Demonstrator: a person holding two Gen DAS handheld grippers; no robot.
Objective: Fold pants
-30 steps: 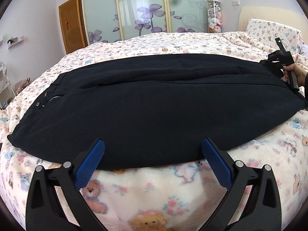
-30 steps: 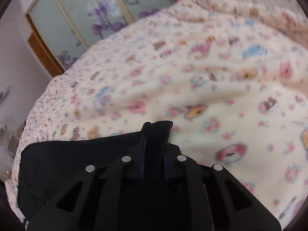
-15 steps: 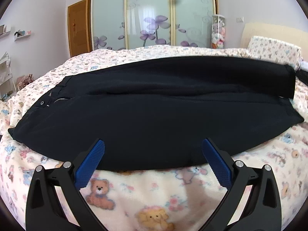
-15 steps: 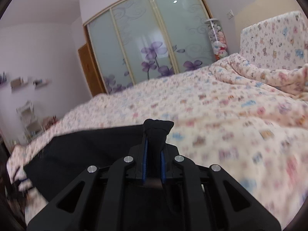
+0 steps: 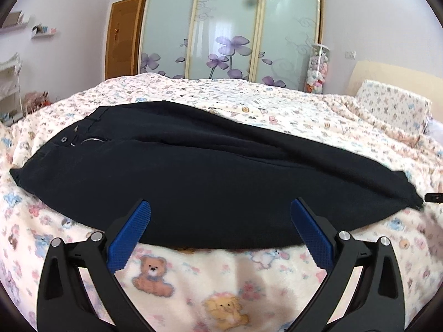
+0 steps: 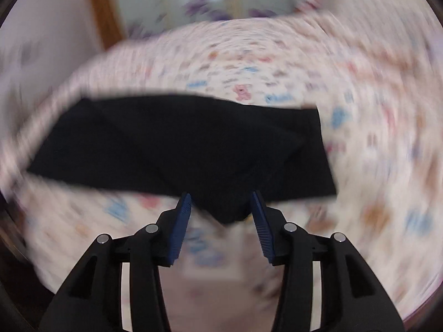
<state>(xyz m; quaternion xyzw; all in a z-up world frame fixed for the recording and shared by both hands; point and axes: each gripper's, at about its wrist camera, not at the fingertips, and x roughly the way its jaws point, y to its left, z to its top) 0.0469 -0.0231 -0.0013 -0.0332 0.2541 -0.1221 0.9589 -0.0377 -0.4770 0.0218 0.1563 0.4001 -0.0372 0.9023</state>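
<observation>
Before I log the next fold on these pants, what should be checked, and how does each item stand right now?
1. Right gripper released: ok. Its jaws have just been opening; a corner of cloth lies between the pads, not pinched.
2. Left gripper free: ok, open, nothing between its pads.
3. Pants on the bed cover: ok, laid lengthwise.
4. Legs stacked evenly: cannot tell; the right wrist view is blurred, and a corner sticks out toward the gripper.
5. Waistband button and zip showing: ok.
6. Hem end flat: cannot tell.
</observation>
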